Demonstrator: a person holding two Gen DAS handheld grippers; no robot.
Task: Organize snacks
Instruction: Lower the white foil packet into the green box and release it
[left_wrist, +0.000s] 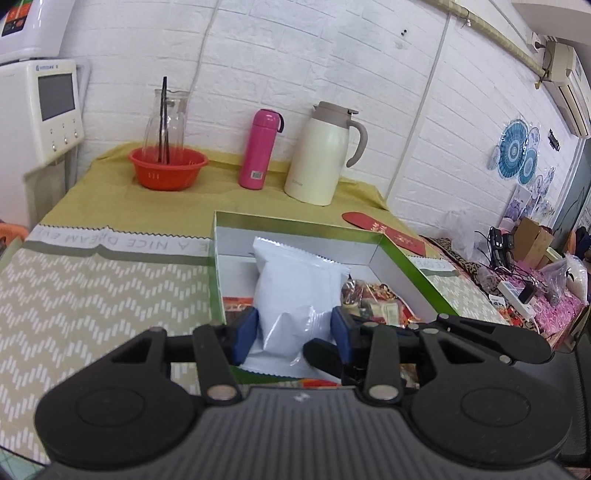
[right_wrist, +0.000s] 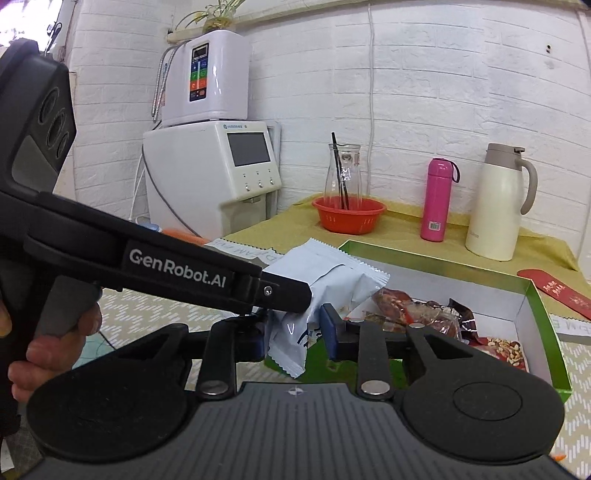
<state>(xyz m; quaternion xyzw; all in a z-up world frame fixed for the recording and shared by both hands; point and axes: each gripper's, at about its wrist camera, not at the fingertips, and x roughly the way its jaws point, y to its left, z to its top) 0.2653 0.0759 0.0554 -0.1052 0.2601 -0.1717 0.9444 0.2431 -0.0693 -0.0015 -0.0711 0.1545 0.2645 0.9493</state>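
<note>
Left gripper (left_wrist: 294, 329) clamped on a white snack packet (left_wrist: 295, 295), blue pads pressed against both of its sides, held above the near end of a green-rimmed box (left_wrist: 397, 254). Right gripper (right_wrist: 293, 334) pinching the same packet (right_wrist: 325, 284) at its lower crimped end, with the left tool's black arm crossing just in front. Inside the white-lined box (right_wrist: 532, 306): dark red and brown snack wrappers (right_wrist: 424, 314) heaped in the middle, plus a packet printed with nuts (right_wrist: 504, 349) lying flat at one end. Packet itself plain pale white, puffy, zigzag-sealed at both ends, creased where squeezed. Behind the box on the yellow-green cloth: an orange basket (right_wrist: 349, 214) holding a clear glass carafe (right_wrist: 342, 173) with dark sticks in it, a pink flask (right_wrist: 437, 199), a cream thermal jug (right_wrist: 498, 203).
</note>
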